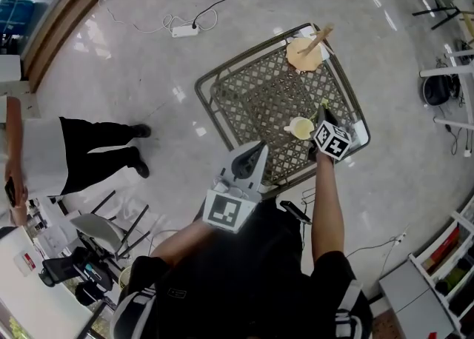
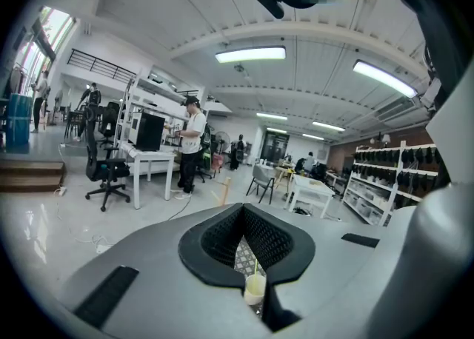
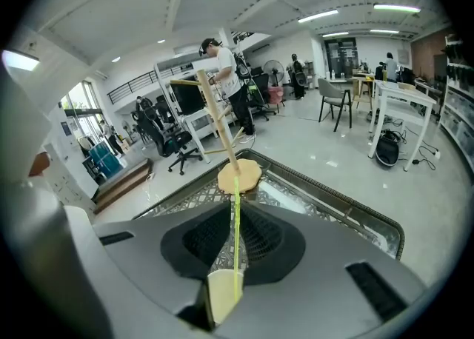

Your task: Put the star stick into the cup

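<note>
A pale yellow cup [image 1: 301, 129] stands on the metal lattice table [image 1: 204, 82] near its front right corner. My right gripper [image 1: 324, 115] hangs just to the right of the cup, shut on the thin yellow-green star stick [image 1: 324, 105]. In the right gripper view the star stick [image 3: 235, 226] runs between the jaws, and its lower end is at the cup [image 3: 218, 293]. My left gripper [image 1: 255, 149] hovers over the table's front edge, shut and holding nothing. Through its jaws the left gripper view shows the cup [image 2: 254, 287] with the stick [image 2: 256, 267] rising from it.
A wooden mug tree [image 1: 305, 52] stands at the table's far corner. A person [image 1: 74, 152] stands on the floor to the left, with a folding chair [image 1: 104, 230] nearby. A power strip [image 1: 184, 30] and cables lie on the floor beyond the table.
</note>
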Motion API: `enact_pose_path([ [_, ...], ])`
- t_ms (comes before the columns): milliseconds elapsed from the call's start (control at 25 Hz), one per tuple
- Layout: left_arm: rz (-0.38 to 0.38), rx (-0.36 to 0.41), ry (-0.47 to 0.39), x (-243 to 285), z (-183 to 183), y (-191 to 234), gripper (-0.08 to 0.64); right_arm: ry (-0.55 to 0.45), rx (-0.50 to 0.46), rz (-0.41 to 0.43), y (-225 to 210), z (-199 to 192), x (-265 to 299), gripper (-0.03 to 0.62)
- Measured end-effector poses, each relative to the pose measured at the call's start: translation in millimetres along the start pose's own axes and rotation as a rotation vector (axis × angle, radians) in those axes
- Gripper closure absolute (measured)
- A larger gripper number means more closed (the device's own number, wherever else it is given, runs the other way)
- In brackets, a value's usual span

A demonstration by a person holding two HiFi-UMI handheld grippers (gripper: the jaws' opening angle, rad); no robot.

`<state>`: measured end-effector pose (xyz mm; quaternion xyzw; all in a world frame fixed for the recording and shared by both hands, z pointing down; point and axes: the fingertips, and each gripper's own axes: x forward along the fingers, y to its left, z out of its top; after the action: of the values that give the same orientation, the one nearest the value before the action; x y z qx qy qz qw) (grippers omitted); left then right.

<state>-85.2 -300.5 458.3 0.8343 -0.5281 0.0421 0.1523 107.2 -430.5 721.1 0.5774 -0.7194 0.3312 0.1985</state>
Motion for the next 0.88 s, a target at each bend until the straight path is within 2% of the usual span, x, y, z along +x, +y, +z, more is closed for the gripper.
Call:
enact_pose_path([
  [240, -0.002, 0.016, -0.026, -11, 4, -13, 0.545, -0.03, -0.003, 0.004, 0, 3, -19, 0.569],
  [440, -0.004, 0.059, -0.071, -25, 14, -40, 0.545, -0.065, -0.013, 0.019, 2, 4, -51, 0.569],
  [880, 0.045, 0.084, -0.157, -93, 16, -121, 0.545, -0.175, -0.046, 0.098, 12, -15, -169, 0.571],
])
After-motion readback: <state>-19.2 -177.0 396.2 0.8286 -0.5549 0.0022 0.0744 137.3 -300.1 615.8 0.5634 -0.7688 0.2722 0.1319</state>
